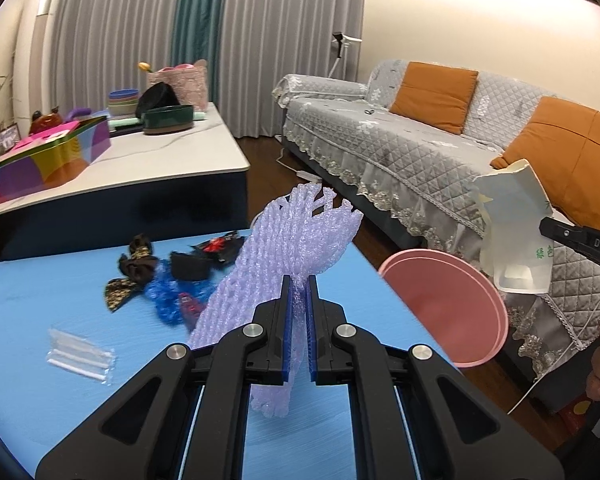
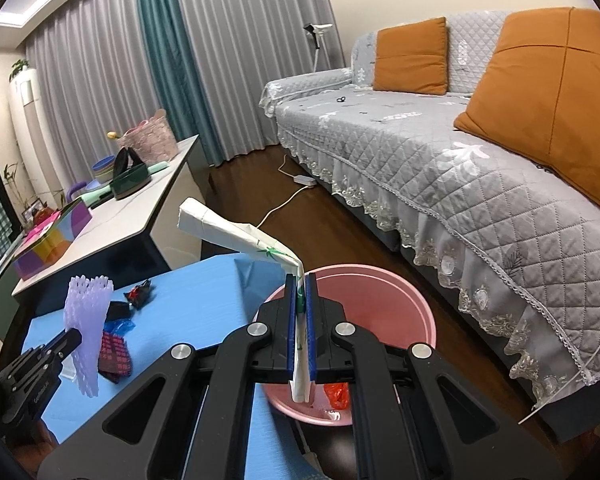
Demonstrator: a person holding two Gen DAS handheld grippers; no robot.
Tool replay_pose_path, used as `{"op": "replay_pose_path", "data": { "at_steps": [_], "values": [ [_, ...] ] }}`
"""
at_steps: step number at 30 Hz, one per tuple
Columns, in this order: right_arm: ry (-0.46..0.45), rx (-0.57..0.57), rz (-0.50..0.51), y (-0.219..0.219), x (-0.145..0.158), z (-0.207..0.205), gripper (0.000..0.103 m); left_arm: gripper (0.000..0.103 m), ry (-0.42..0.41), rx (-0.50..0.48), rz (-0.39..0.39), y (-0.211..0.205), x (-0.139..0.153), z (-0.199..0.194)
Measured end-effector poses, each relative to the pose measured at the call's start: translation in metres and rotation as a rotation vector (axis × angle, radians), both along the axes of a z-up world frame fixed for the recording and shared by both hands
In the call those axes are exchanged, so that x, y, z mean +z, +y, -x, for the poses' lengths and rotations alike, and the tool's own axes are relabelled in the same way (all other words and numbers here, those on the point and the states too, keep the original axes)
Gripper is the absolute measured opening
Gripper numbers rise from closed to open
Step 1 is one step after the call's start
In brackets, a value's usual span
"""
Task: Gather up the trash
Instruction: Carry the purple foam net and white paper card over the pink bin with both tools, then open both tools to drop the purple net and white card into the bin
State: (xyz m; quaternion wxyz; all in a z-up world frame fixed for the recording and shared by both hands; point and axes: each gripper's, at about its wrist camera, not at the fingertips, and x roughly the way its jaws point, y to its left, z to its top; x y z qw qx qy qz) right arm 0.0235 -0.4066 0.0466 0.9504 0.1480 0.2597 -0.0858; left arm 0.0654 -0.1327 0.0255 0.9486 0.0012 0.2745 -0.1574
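My left gripper (image 1: 299, 284) is shut on a lilac foam fruit net (image 1: 276, 256) and holds it above the blue table (image 1: 60, 380). It also shows in the right wrist view (image 2: 86, 312). My right gripper (image 2: 300, 284) is shut on a crumpled white paper wrapper (image 2: 240, 236) with green print, held over the pink bin (image 2: 380, 292). The wrapper (image 1: 516, 224) and the bin (image 1: 448, 300) also show at the right of the left wrist view. Something red (image 2: 336, 396) lies in the bin.
On the blue table lie dark wrappers (image 1: 140, 272), a blue plastic scrap (image 1: 172, 292), a red-patterned packet (image 2: 116, 356) and a clear packet (image 1: 80, 354). A white table (image 1: 160, 152) with boxes and bowls stands behind. A grey sofa (image 2: 460, 152) is to the right.
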Motion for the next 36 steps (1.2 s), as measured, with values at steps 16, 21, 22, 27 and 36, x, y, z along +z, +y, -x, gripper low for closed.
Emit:
{"op": "replay_pose_path", "data": {
  "at_steps": [16, 21, 22, 27, 36],
  "values": [
    [0.011, -0.077, -0.039, -0.036, -0.013, -0.016, 0.005, 0.006, 0.02, -0.146, 0.058, -0.071, 0.003, -0.026],
    [0.032, -0.102, -0.043, -0.045, -0.024, -0.023, 0.005, 0.006, 0.031, -0.186, 0.09, -0.097, 0.001, -0.04],
    [0.04, -0.109, -0.044, -0.048, -0.027, -0.025, 0.005, 0.006, 0.032, -0.193, 0.094, -0.102, 0.001, -0.043],
    [0.072, -0.149, -0.035, -0.057, -0.038, -0.032, 0.005, 0.006, 0.043, -0.223, 0.103, -0.125, -0.007, -0.058],
    [0.106, -0.193, -0.044, -0.073, -0.058, -0.047, 0.005, 0.006, 0.08, -0.265, 0.09, -0.155, -0.029, -0.075]
  ]
}}
